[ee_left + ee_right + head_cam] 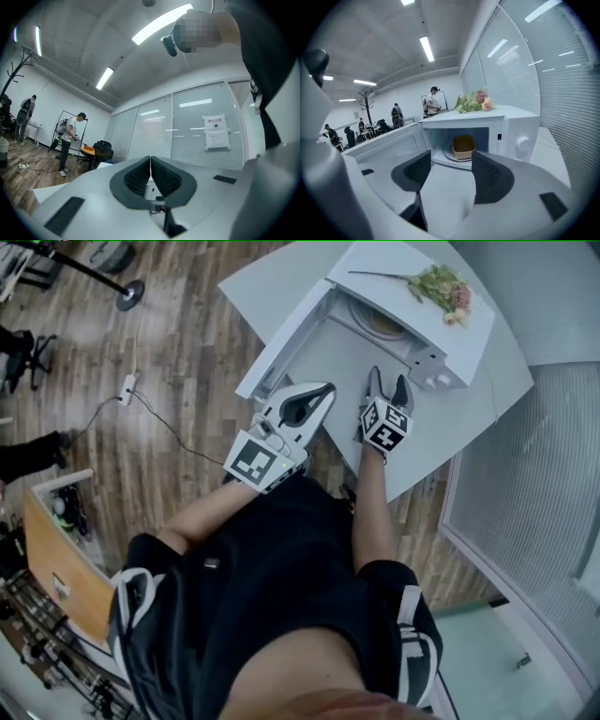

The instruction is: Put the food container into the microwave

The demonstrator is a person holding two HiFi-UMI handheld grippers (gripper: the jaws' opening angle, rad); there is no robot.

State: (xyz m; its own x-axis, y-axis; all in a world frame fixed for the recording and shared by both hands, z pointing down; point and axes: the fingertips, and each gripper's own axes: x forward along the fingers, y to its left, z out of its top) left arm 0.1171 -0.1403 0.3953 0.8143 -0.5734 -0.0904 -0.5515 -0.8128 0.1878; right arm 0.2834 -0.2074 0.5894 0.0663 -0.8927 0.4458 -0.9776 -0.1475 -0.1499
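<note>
Food container [463, 146] upright inside microwave [511, 123], rim up, w/ door [386, 143] open

Microwave [511, 124]: smooth white shell, slight sheen. Container [463, 146]: tan, matt, plastic-looking. Floor [187, 343]: wood planks, visible grain. Table [469, 418]: smooth matt white. Right gripper [450, 164] and left gripper [150, 160]: matt white plastic, with pads [490, 172] dark, ribbed, rubbery.

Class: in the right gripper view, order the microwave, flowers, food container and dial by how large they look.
1. microwave, clearly largest
2. flowers and food container: too alike to rank
3. dial, smallest
</note>
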